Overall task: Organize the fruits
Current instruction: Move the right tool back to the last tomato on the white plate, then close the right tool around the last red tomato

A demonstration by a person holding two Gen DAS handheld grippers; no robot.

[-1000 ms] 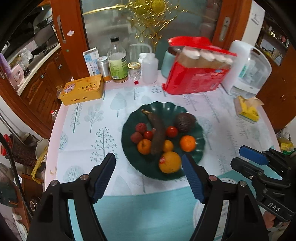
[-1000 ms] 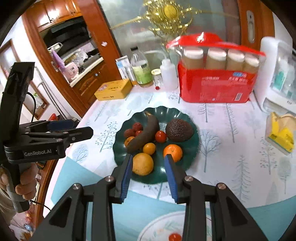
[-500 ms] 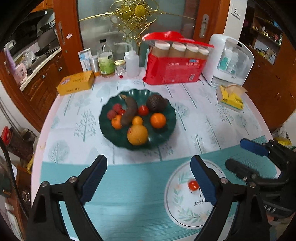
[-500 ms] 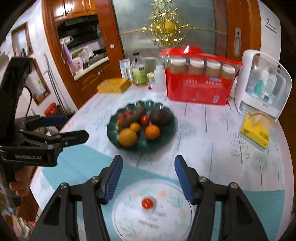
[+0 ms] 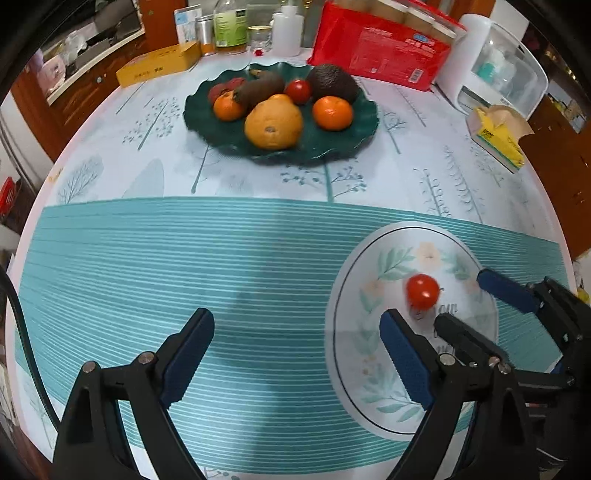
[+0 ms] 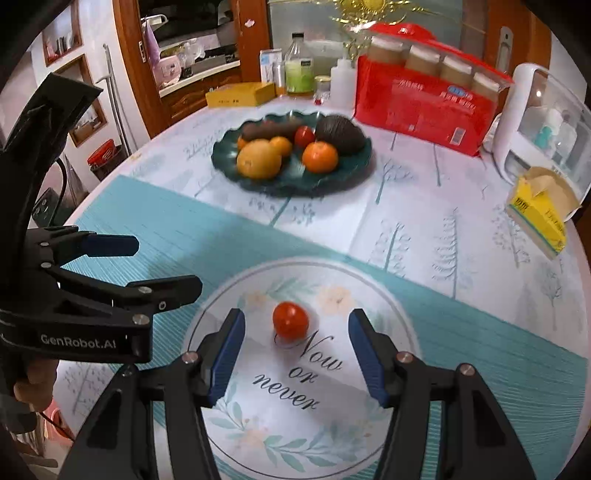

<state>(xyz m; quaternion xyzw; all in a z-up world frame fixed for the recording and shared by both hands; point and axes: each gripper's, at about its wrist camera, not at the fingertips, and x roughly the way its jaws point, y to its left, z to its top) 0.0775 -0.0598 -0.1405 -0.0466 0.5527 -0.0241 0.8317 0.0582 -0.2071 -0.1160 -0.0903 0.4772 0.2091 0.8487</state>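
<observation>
We have come down from the green dish to the white plate, now close below. Our right claw hangs open over the tomato; our left claw gapes wide above the bench.

A round table under a tree-printed cloth with a teal striped band stands before brown wooden cabinets. Behind it a glass panel carries a gold ornament. Left, a doorway opens on a lit kitchen counter.
</observation>
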